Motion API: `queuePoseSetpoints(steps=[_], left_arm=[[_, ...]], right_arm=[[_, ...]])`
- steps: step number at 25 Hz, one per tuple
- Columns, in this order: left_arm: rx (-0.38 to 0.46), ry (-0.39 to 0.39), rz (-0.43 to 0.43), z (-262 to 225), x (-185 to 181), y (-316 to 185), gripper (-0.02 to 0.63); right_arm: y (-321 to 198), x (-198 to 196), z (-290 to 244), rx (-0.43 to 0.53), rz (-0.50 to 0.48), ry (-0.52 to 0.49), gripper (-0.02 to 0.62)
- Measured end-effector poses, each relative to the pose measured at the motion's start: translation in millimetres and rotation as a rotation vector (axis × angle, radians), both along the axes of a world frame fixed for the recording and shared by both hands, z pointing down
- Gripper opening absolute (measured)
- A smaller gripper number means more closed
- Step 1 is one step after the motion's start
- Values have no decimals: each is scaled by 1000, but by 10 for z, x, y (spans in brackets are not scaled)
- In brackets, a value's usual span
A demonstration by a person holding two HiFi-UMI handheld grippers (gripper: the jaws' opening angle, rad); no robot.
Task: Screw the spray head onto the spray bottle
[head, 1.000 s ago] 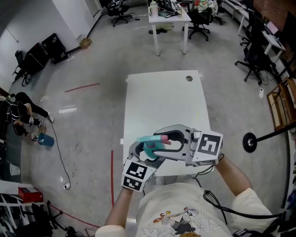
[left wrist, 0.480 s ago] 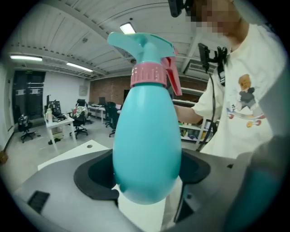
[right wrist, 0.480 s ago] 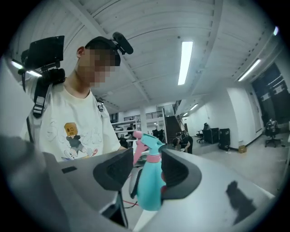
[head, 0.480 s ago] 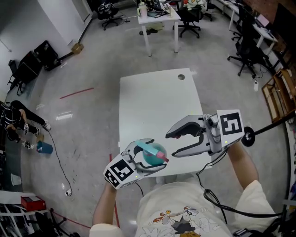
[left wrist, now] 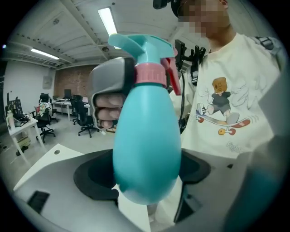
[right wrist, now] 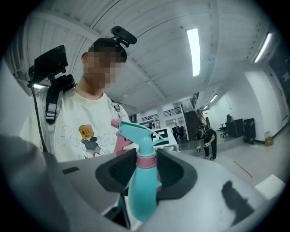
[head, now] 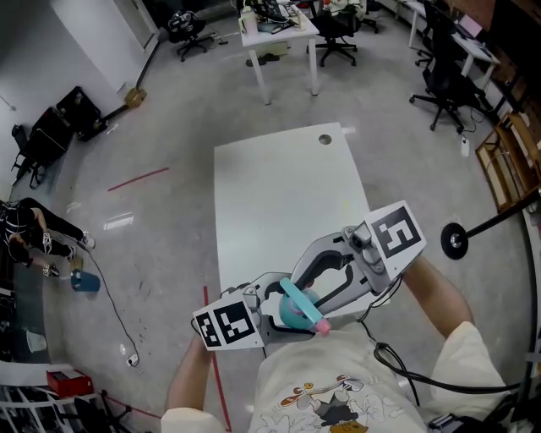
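A teal spray bottle (head: 292, 315) hangs over the near edge of the white table (head: 279, 186), close to the person's chest. My left gripper (head: 283, 316) is shut on its round body (left wrist: 147, 145), which fills the space between the pads. The teal spray head (right wrist: 135, 130) with a pink trigger sits on the bottle's neck over a pink collar (right wrist: 146, 161). My right gripper (head: 306, 298) reaches in from the right; its jaws are closing, and the pads touch both sides of the collar. One grey right finger (left wrist: 108, 81) shows behind the collar.
The table has a round cable hole (head: 325, 139) near its far edge. Beyond it stand another white desk (head: 270, 25) and office chairs (head: 439, 84). A round stand base (head: 456, 241) sits on the floor at the right, and a crouching person (head: 38, 228) is at the far left.
Half a second ago my right gripper stood apart at the right with nothing in it; now it has come back onto the spray head. The bottle has shifted right, toward the body.
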State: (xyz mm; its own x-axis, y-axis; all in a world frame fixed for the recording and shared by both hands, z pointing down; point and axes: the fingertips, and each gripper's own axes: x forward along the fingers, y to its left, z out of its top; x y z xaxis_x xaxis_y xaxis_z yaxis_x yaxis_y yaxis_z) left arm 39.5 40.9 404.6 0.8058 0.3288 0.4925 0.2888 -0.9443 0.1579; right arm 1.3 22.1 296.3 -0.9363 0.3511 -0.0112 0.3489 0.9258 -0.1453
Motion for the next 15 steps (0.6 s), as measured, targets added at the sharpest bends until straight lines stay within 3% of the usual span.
queuePoseSetpoints(steps=[3,5,15], left_arm=[[-4,3,-1,22,36,-15,410],[-12,15,-47,25,55,-105,410],[100,-27,-514,170,44,-738,410]], right_arm=[[-7,0,5,-7,-7,-6,135],[-90,23,14,-5,24,-10,132],[-547,50,174,29,335,45,132]])
